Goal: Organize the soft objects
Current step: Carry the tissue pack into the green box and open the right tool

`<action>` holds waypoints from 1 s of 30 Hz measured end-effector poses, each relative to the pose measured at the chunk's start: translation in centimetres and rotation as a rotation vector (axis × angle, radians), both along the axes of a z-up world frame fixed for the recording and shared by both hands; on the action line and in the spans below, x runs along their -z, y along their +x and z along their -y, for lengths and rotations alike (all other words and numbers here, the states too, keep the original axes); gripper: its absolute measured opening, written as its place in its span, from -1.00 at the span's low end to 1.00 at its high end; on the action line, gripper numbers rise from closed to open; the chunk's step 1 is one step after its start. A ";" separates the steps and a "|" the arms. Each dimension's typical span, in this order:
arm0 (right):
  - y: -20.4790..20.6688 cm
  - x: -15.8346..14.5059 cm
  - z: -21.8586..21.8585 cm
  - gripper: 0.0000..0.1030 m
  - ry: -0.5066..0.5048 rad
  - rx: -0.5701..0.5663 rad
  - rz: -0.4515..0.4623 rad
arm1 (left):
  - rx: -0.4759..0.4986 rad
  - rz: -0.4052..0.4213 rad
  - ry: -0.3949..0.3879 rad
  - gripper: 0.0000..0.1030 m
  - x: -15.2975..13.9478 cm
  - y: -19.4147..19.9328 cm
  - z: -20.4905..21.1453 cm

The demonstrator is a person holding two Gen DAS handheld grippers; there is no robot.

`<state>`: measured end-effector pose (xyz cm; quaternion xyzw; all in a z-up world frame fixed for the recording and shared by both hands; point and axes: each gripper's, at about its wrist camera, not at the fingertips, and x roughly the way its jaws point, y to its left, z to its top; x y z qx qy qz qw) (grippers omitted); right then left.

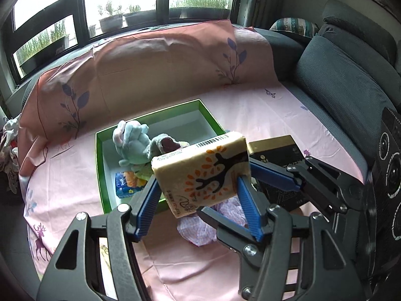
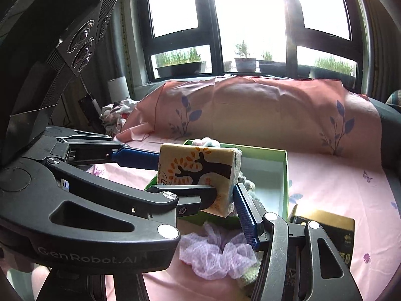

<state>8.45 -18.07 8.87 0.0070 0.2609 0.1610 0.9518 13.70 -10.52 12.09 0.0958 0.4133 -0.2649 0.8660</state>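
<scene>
Above the green box (image 1: 150, 115), my left tongs (image 1: 198, 188) and right tongs (image 2: 223, 195) both squeeze one tissue pack (image 1: 203, 170).

A pink sheet (image 1: 250, 115) printed with purple leaf sprigs and small deer covers a sofa seat and its backrest. Behind the backrest stands a wide window (image 2: 250, 25) with dark frames, bright daylight pouring through and washing out the panes. Potted plants (image 2: 244, 60) and long planters of grass line the sill outside. To one side sit grey sofa cushions (image 1: 335, 75) with a patterned pillow (image 1: 293, 26) beyond them. A heap of crumpled clothes (image 2: 117, 115) lies at the sheet's other end.
</scene>
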 end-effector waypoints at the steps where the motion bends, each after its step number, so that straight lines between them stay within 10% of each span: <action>1: 0.8 0.0 0.1 0.12 0.003 -0.001 0.004 | -0.002 0.004 0.002 0.18 -0.2 0.7 0.1; 25: 13.5 6.3 -1.8 0.12 0.009 0.037 -0.312 | -0.106 -0.121 0.002 0.19 6.8 12.0 -1.1; 30: 13.5 7.3 -1.6 0.13 -0.006 0.080 -0.359 | -0.172 -0.151 0.016 0.51 7.7 12.2 -1.7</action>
